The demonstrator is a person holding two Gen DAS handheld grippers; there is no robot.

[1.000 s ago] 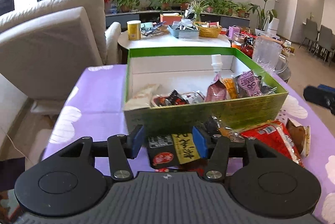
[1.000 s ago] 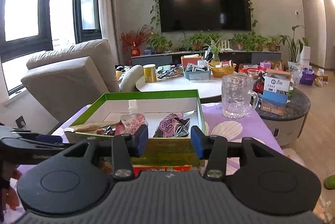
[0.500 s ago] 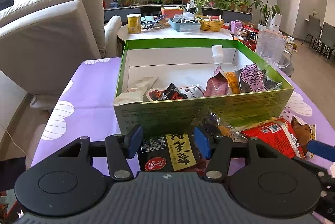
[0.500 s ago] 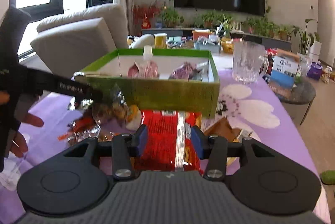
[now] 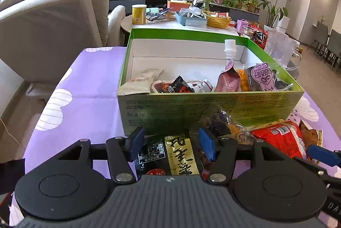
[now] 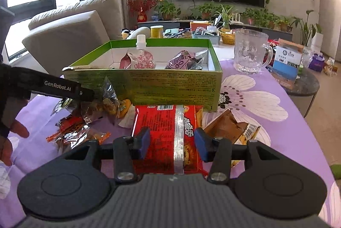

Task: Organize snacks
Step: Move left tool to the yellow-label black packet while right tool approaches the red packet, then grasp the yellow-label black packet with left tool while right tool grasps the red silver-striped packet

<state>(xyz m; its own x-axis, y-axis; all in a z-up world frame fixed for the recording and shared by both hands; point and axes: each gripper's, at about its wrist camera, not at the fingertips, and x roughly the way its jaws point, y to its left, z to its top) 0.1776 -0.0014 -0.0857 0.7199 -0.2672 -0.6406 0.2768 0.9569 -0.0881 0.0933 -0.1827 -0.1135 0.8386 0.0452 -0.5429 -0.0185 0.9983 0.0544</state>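
While the left gripper's (image 5: 171, 143) fingers widen around a black-and-gold foil packet (image 5: 168, 155), the right gripper's (image 6: 172, 143) stand open astride a red plastic noodle packet (image 6: 168, 132).

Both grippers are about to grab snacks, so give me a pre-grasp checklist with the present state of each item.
1. Left gripper straddles the black-and-gold packet, jaws opening: ok.
2. Right gripper straddles the red packet: ok.
3. Pads pressing on either packet: cannot tell.
4. Green box open, with bare floor at the back: ok.
5. Right gripper's blue fingertip close beside the left gripper, crowding: not ok.
6. Glass mug stands clear of the box: ok.
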